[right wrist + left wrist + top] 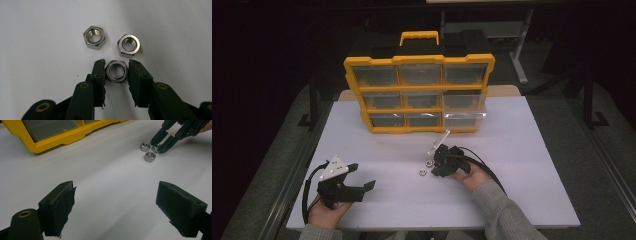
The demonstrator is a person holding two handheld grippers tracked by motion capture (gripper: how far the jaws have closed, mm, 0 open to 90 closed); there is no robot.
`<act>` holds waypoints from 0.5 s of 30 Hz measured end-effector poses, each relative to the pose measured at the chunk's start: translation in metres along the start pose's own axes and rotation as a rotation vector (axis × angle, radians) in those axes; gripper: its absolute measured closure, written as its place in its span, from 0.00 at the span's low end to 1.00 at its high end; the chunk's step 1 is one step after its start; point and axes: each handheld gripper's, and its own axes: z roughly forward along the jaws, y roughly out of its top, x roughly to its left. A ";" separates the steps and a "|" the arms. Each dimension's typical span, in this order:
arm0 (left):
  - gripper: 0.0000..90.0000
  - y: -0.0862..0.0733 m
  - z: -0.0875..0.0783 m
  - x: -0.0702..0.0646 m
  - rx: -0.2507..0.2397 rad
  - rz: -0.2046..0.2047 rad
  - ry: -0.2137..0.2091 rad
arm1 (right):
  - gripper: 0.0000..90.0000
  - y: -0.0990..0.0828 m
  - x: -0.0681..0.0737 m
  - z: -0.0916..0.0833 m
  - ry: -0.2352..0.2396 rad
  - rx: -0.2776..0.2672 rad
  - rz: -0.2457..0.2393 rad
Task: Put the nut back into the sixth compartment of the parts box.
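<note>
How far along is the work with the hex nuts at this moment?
Early. Done: one drawer of the yellow organizer already stands pulled out. In hand: the right gripper has its jaws closed on one nut, which looks to lie on the table. Left: two more nuts lie loose beside it; the left gripper is open, holding nothing.

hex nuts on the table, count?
3. One nut sits between the right hand-held gripper pads; two loose ones lie just beyond it, one left, one right in its view.
</note>
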 end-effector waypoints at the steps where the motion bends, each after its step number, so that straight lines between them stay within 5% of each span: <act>1: 0.17 0.000 0.000 0.000 0.000 0.000 0.000 | 0.74 0.000 0.000 0.000 0.000 0.000 0.000; 15: 0.17 0.000 -0.001 0.001 -0.001 0.008 0.002 | 0.77 -0.002 0.000 -0.001 -0.006 0.005 0.004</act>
